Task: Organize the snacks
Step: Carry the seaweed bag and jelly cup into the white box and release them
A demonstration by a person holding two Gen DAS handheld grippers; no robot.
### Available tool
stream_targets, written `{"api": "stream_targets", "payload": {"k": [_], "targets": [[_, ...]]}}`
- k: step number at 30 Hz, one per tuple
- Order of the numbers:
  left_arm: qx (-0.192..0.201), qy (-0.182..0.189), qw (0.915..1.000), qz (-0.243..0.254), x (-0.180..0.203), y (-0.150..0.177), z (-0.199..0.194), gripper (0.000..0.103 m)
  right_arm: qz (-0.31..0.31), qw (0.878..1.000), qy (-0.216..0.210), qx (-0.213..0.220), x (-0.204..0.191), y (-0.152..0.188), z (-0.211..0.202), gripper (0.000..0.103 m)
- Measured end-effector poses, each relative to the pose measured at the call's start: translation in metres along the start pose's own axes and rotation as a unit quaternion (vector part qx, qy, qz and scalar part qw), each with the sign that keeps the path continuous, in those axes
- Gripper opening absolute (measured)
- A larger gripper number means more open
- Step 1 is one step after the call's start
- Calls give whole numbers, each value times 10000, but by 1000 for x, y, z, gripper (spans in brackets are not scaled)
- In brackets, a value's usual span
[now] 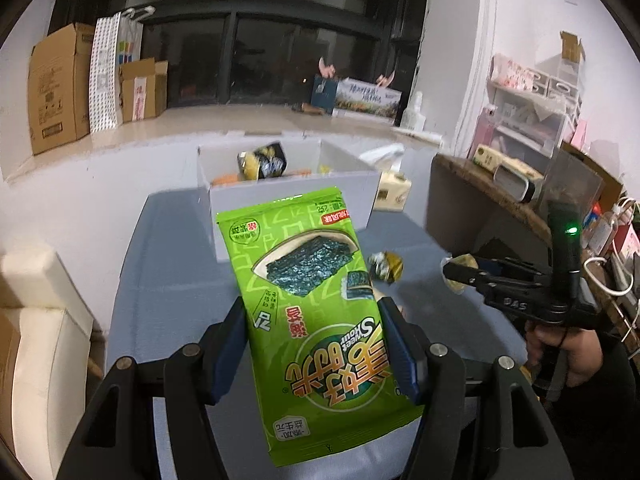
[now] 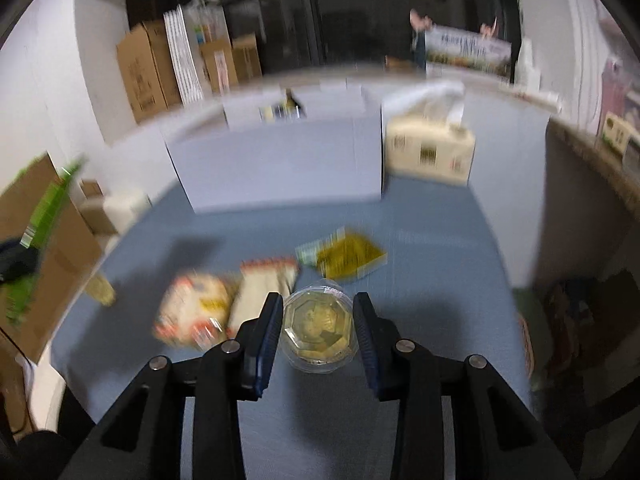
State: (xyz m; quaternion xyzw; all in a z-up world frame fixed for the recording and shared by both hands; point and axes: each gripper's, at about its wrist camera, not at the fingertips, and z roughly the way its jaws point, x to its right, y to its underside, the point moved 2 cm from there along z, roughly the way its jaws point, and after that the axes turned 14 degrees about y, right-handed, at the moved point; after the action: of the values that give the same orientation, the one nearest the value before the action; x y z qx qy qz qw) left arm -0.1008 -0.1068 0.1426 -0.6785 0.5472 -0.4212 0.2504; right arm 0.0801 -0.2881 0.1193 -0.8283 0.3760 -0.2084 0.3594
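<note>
My left gripper [image 1: 312,316] is shut on a green seaweed snack bag [image 1: 308,300] and holds it above the blue table [image 1: 168,280], in front of the white box [image 1: 288,196]. The box holds a dark and yellow packet [image 1: 264,160]. My right gripper [image 2: 318,312] is shut on a clear round cup with a gold lid [image 2: 318,326], above the table. It shows at the right of the left wrist view [image 1: 460,274]. In the blurred right wrist view a yellow-green packet [image 2: 344,256] and two orange and white packets [image 2: 192,312] lie on the table, and the white box [image 2: 280,160] stands behind them.
A tissue pack [image 2: 432,152] stands right of the box. A wooden shelf [image 1: 500,200] with items stands at the right. Cardboard boxes [image 1: 60,88] line the far window ledge. A small gold-wrapped snack [image 1: 386,266] lies on the table.
</note>
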Motion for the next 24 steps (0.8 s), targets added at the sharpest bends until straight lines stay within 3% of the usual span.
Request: {"api": "stream_targets", "payload": {"k": [5, 9, 15, 18, 21, 23, 24], "targets": [[404, 95, 9991, 111, -3, -44, 7, 68, 25, 9984, -233, 522, -4, -41, -21, 39], [577, 41, 9980, 249, -15, -90, 23, 68, 100, 9966, -442, 694, -6, -87, -13, 39], [613, 29, 9981, -47, -62, -165, 69, 68, 389, 9952, -685, 583, -5, -155, 40, 39], [504, -142, 9986, 0, -80, -189, 96, 68, 321, 9965, -546, 553, -8, -182, 67, 39], [385, -227, 9987, -263, -101, -204, 121, 69, 93, 9981, -346, 500, -13, -207, 96, 39], [315, -327, 9981, -425, -112, -210, 132, 75, 43, 9987, -338, 377, -15, -220, 116, 40], [190, -404, 9978, -500, -119, -212, 142, 87, 31, 9989, -349, 309, -16, -224, 126, 40]]}}
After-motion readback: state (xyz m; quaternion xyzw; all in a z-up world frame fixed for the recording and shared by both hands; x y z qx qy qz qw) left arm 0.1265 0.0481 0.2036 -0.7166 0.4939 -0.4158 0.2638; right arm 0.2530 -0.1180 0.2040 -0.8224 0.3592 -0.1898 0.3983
